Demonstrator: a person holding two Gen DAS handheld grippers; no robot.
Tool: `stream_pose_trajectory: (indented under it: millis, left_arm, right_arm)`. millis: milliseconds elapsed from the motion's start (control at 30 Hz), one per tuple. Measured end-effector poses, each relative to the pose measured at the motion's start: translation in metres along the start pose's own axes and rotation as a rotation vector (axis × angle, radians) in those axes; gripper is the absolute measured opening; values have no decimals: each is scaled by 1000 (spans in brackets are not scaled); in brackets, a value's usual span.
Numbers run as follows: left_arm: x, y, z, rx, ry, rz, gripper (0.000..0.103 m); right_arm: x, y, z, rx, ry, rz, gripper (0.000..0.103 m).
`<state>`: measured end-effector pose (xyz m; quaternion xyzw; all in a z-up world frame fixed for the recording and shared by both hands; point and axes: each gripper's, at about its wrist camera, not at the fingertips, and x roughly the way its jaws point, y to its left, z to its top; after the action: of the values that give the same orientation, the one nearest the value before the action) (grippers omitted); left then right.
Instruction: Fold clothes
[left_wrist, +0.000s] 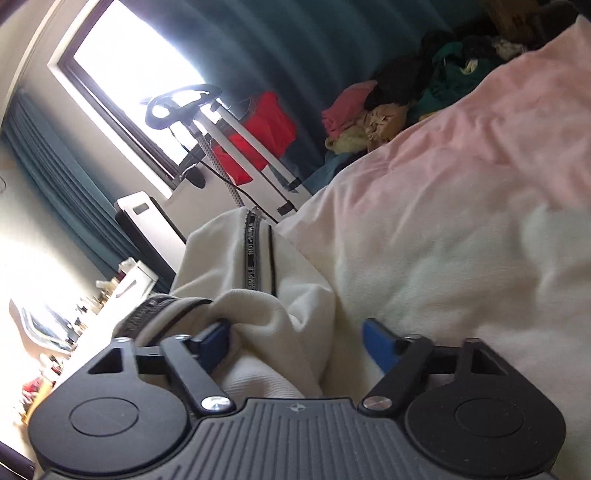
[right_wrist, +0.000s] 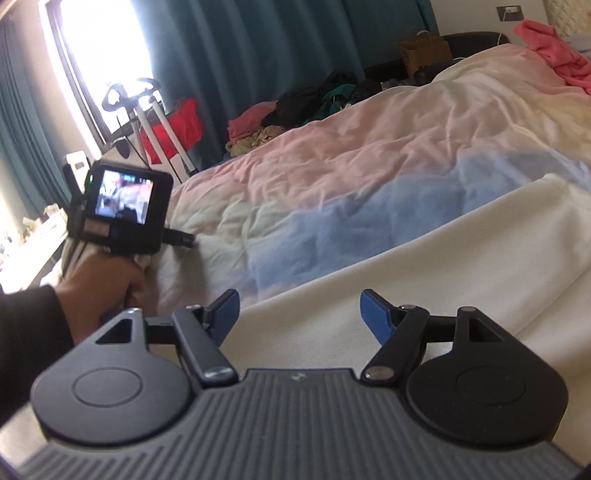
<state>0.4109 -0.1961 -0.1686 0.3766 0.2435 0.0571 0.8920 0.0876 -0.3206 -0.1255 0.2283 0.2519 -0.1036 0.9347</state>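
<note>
The left gripper (left_wrist: 295, 341) stood part open around bunched folds of a cream garment (left_wrist: 258, 280) with black lettered zip tape, at the bed's (left_wrist: 461, 192) near edge; its pads' contact was unclear. The right gripper (right_wrist: 298, 314) gaped empty over smooth cream cloth. Only the right view showed the hand (right_wrist: 107, 284) and a pink cloth (right_wrist: 550, 48) at the far corner.

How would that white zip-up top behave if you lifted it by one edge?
Probably floppy: the white zip-up top already lies bunched in soft folds. It looks thick and fleecy, so perhaps fairly heavy for cloth, and likely to sag and drag across the bedcover rather than slide cleanly.
</note>
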Motion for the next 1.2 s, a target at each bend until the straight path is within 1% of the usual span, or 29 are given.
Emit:
stream_pose_trajectory:
  millis: [33, 67, 100, 133, 200, 267, 333, 400, 500, 567, 667, 700, 767, 800, 833, 900, 967, 1033, 1100, 1200]
  left_arm:
    - [5, 3, 1, 19, 9, 2, 39]
    - [8, 7, 2, 32, 15, -4, 33]
    - [7, 13, 2, 34, 15, -15, 22]
    - [4, 20, 1, 32, 13, -25, 19]
    - [-9, 38, 2, -11, -3, -64, 15]
    - [-34, 57, 5, -69, -44, -127, 14]
    - [-69, 81, 9, -147, -109, -218, 12]
    - [-105, 111, 12, -248, -182, -312, 11]
    - [-155, 156, 3, -374, -304, -405, 11]
    - [-173, 177, -11, -447, -335, -480, 11]
    - [-179, 185, -38, -506, -294, -562, 17]
    - [-179, 184, -47, -515, -279, -578, 23]
    - [-181, 182, -62, -527, -246, -599, 32]
    - [-182, 183, -69, -544, -218, -610, 46]
    - [-183, 186, -75, -565, -188, -622, 56]
    - [-197, 192, -89, -590, -167, -628, 58]
    - [-212, 199, -103, -610, -154, -631, 63]
    - [-232, 206, -115, -630, -174, -610, 78]
    - [-258, 212, -130, -646, -203, -586, 82]
    - [-287, 211, -144, -629, -237, -581, 84]
  right_arm:
    - [1, 0, -1, 5, 8, -2, 74]
    - [1, -1, -1, 10, 14, -5, 74]
    - [0, -2, -1, 14, 13, -9, 74]
    - [-1, -3, -1, 17, 12, -14, 74]
    - [-4, -3, -1, 16, 4, -26, 74]
    - [-7, -3, -1, 15, -4, -33, 74]
    - [-10, -2, -1, 4, -14, -41, 74]
    - [-15, 0, -1, -8, -25, -43, 74]
    - [-24, 3, 1, -25, -49, -43, 74]
    - [-30, 5, 2, -39, -72, -50, 74]
    - [-33, 5, 5, -33, -81, -54, 74]
    - [-34, 5, 5, -34, -86, -58, 74]
    - [-34, 5, 6, -30, -83, -64, 74]
    - [-33, 5, 6, -19, -76, -60, 74]
    - [-34, 5, 6, -7, -71, -51, 74]
    - [-35, 5, 5, 13, -62, -31, 74]
    - [-37, 9, 6, 21, -54, 1, 74]
    - [-40, 13, 5, 23, -46, 58, 74]
    - [-44, 17, 3, 9, -36, 109, 74]
    - [-48, 19, -1, 10, -5, 174, 74]
